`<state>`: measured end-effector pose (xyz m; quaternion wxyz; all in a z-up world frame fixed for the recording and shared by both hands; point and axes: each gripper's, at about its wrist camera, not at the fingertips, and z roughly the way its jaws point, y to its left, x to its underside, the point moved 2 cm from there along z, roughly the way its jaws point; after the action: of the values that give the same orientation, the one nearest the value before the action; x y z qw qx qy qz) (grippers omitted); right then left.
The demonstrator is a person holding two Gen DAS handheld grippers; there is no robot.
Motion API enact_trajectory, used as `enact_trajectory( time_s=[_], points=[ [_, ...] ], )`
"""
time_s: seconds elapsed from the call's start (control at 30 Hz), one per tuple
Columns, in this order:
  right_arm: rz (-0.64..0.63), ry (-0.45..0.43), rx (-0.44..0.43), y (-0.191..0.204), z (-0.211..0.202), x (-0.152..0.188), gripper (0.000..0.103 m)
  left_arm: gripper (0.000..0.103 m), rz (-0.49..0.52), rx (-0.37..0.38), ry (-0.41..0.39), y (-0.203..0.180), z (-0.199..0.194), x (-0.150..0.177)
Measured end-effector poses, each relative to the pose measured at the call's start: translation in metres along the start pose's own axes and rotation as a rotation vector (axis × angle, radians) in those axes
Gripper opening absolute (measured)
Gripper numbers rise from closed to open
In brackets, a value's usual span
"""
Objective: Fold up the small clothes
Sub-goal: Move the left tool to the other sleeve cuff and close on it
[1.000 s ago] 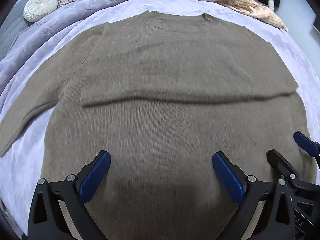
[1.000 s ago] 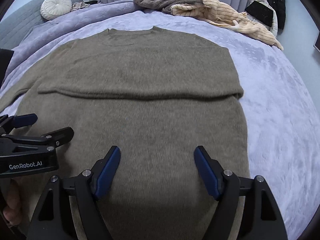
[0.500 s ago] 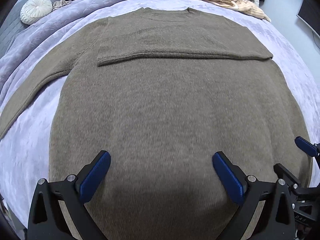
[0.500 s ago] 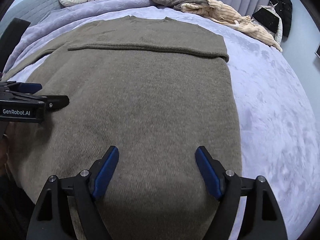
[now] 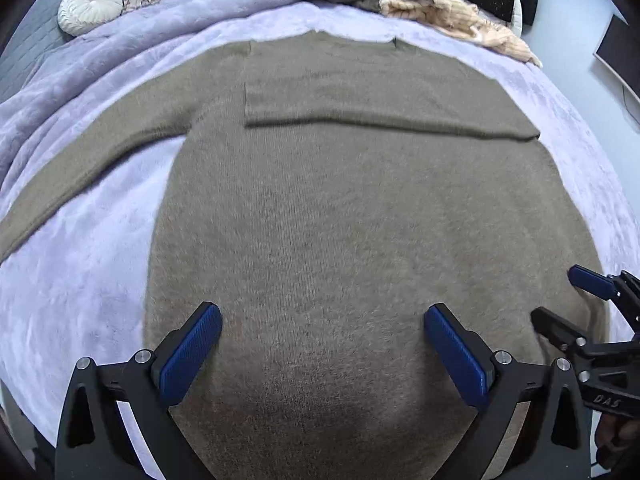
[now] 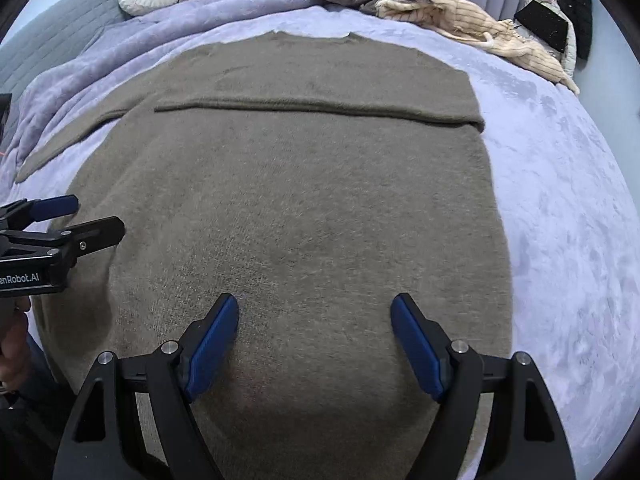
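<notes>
An olive-brown knit sweater lies flat on a lavender bed, neck at the far side; it also shows in the right wrist view. Its right sleeve is folded across the chest. Its left sleeve stretches out to the left. My left gripper is open and empty above the hem, left of centre. My right gripper is open and empty above the hem, right of centre. Each gripper shows at the edge of the other's view.
A pile of brown and cream clothes lies at the far side of the bed. A round white cushion sits at the far left by a grey headboard. Dark bags stand at the far right. Bare lavender blanket lies right of the sweater.
Both grippers have pulled back toward the hem and near edge of the bed, staying open. The sweater has not moved.
</notes>
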<state>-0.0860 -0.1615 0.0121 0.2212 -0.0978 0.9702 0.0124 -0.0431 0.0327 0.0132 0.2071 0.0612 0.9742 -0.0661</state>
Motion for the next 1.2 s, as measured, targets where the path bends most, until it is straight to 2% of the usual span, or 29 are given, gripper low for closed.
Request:
enact_trajectory(
  time_s=[0.1, 0.2, 0.27, 0.4, 0.5, 0.6, 0.7, 0.83, 0.97, 1.07, 1.13, 1.2],
  points=[
    [-0.053, -0.014, 0.053, 0.008, 0.012, 0.006, 0.087, 0.103, 0.035, -0.037, 0.011, -0.006, 0.005, 0.012],
    [-0.044, -0.033, 0.047, 0.006, 0.013, 0.01, 0.088, 0.103, 0.043, -0.046, 0.003, -0.007, 0.004, 0.014],
    [-0.042, -0.007, 0.045, 0.006, 0.01, 0.004, 0.088, 0.103, 0.034, -0.038, 0.0, -0.008, -0.002, 0.011],
    [-0.001, -0.042, -0.012, 0.002, -0.001, -0.024, 0.089, 0.103, 0.057, -0.012, -0.015, -0.016, -0.012, 0.008],
    [-0.001, -0.064, 0.012, 0.0, 0.005, -0.052, 0.089, 0.103, 0.062, -0.021, 0.019, -0.019, -0.001, 0.006],
    [0.0, 0.034, 0.027, 0.001, 0.038, -0.076, 0.089, 0.103, 0.052, -0.023, 0.038, -0.018, 0.005, 0.003],
    [0.004, 0.044, 0.035, 0.008, 0.052, -0.074, 0.093, 0.103, 0.06, -0.024, 0.038, -0.016, 0.005, 0.003],
    [-0.001, -0.02, 0.062, 0.016, 0.043, -0.05, 0.094, 0.103, 0.061, -0.017, 0.033, -0.013, 0.003, 0.008],
    [0.047, -0.039, 0.014, 0.014, 0.026, -0.02, 0.094, 0.103, 0.052, -0.002, 0.021, -0.012, -0.005, 0.011],
    [0.031, -0.02, -0.027, 0.01, 0.015, -0.006, 0.094, 0.103, 0.0, 0.033, -0.025, 0.002, -0.02, 0.007],
    [0.016, -0.011, -0.055, 0.011, 0.008, -0.009, 0.094, 0.103, -0.082, 0.016, -0.046, 0.024, -0.027, 0.001],
    [0.041, -0.05, -0.069, 0.009, 0.0, -0.02, 0.094, 0.103, -0.151, -0.021, -0.069, 0.048, -0.031, -0.005]
  ],
)
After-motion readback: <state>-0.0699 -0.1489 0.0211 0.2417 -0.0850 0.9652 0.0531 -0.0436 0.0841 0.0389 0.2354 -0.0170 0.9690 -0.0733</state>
